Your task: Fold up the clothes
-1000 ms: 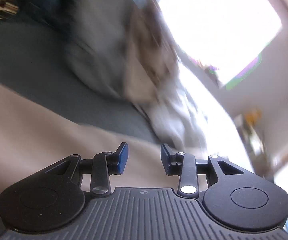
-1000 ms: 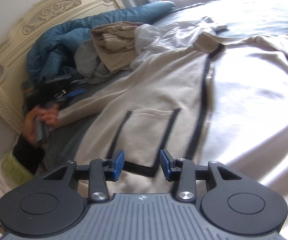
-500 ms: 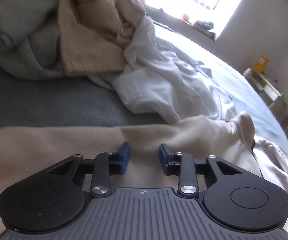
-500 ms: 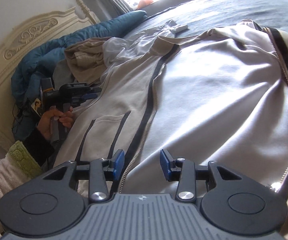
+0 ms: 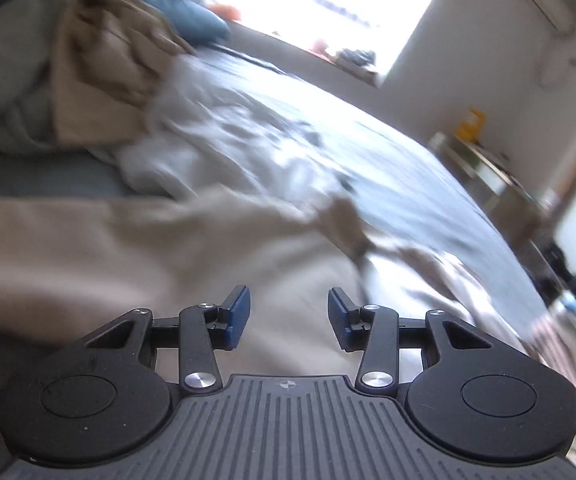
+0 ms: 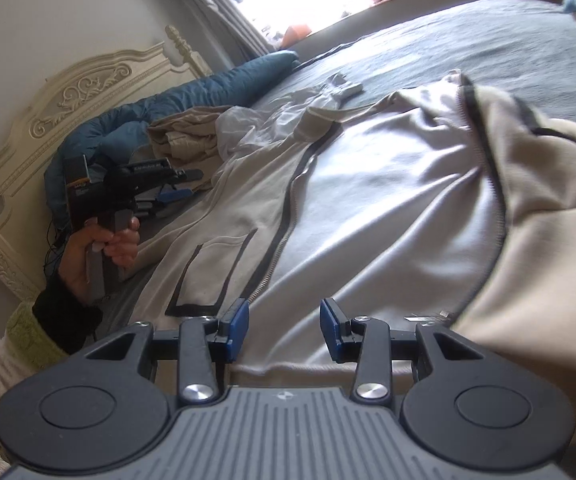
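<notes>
A beige zip jacket [image 6: 387, 200] with dark trim lies open on the bed, pale lining up, its pocket [image 6: 208, 276] near me. One front panel [image 6: 535, 248] bulges close at the right. My right gripper [image 6: 284, 328] hovers open over the jacket's hem, holding nothing. In the blurred left wrist view, my left gripper [image 5: 288, 316] is open just above the jacket's beige sleeve [image 5: 128, 248]. The right wrist view shows that left gripper [image 6: 182, 186] held in a hand [image 6: 100, 248] at the jacket's left side.
Tan [image 6: 184, 136], white [image 6: 256, 128] and grey [image 5: 12, 92] clothes are heaped by a blue duvet [image 6: 208, 88] and the carved headboard [image 6: 88, 92]. Grey bedcover [image 6: 447, 40] stretches toward the bright window. Shelves [image 5: 487, 172] stand by the far wall.
The right view has drawn back and shifted, and the jacket's front panel now looms at the right. The left view has swung and blurred. Both grippers stay open.
</notes>
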`<action>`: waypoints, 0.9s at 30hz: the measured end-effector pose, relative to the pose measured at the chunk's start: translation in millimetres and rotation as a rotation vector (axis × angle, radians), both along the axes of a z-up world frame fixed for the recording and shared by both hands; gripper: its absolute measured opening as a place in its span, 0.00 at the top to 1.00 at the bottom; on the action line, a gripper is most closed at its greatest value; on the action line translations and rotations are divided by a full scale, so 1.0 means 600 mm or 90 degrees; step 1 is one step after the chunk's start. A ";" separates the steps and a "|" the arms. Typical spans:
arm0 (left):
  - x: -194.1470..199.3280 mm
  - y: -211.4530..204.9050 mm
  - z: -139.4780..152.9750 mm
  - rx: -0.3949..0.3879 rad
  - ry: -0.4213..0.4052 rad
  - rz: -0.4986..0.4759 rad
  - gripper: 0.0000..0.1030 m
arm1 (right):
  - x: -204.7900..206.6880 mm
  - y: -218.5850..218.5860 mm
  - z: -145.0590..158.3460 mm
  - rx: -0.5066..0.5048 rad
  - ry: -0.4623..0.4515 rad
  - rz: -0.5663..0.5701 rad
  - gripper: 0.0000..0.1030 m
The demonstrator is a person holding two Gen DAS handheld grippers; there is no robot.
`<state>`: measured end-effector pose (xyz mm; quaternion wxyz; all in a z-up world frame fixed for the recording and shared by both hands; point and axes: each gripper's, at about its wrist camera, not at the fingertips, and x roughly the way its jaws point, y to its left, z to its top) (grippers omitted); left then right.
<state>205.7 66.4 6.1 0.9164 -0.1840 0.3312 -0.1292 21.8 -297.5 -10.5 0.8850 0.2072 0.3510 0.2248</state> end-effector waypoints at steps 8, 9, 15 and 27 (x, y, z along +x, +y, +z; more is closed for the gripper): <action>-0.122 -0.159 -0.020 0.018 -0.010 -0.149 0.58 | -0.099 -0.083 0.014 -0.028 -0.027 -0.103 0.59; -0.137 -0.174 -0.023 0.018 -0.014 -0.165 0.58 | -0.109 -0.093 0.012 -0.034 -0.027 -0.118 0.59; -0.198 -0.254 -0.049 0.041 -0.026 -0.254 0.58 | -0.168 -0.137 -0.007 -0.052 -0.019 -0.202 0.59; -0.243 -0.292 -0.089 0.085 -0.005 -0.250 0.58 | -0.154 -0.051 0.014 -0.399 -0.236 -0.124 0.59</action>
